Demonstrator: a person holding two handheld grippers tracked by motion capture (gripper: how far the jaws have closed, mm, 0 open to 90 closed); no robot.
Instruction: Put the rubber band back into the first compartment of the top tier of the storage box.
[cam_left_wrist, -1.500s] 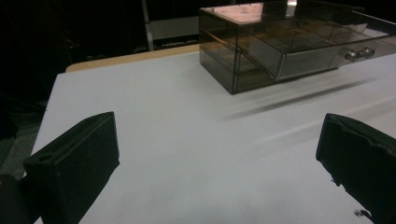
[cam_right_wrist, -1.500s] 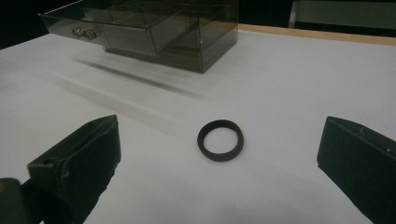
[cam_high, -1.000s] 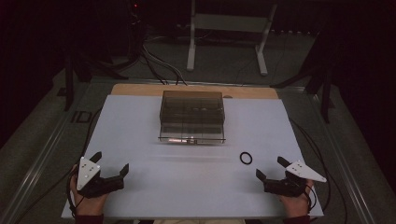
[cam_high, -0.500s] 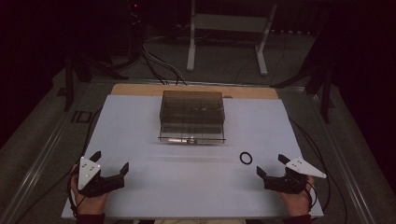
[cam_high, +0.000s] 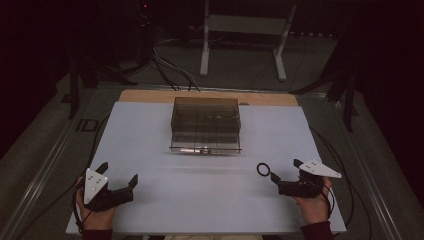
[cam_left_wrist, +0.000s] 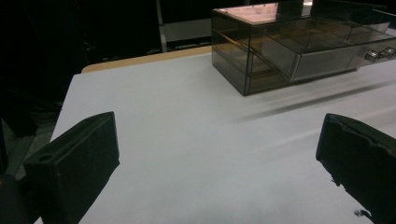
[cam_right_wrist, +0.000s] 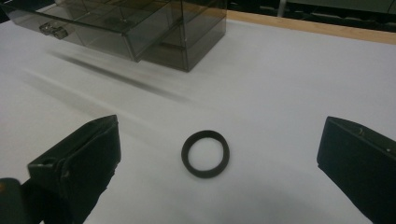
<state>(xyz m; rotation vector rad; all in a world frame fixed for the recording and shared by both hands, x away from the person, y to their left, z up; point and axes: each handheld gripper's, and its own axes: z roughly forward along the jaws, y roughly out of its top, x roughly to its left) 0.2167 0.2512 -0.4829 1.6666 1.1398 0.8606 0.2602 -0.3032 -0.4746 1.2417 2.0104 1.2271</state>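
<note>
Two grippers are being held low over the white table (cam_high: 150, 125), one at each near corner, and both are being kept spread with nothing between their jaws. The right gripper (cam_high: 286, 173) is being aimed at a small black ring (cam_high: 263, 169), which is lying flat on the table just ahead of its jaw tips, well apart from the smoky clear drawer box (cam_high: 206, 124) standing farther back at the middle. The left gripper (cam_high: 117, 176) is being pointed across bare table toward that box.

A miss is being risked at the pick: the ring is thin and is lying flush on the surface, so jaws being closed too high could be slipping over it, and a jaw tip being brought down on the rim could be flicking it away or tipping it up. A closed drawer could also be blocking any placing.

From the right gripper view the ring (cam_right_wrist: 205, 153) is being shown centred between the spread jaws, an alignment hard to judge from above. From the left gripper view the box (cam_left_wrist: 299, 42), its stacked drawers and small knobs are being shown side-on.
</note>
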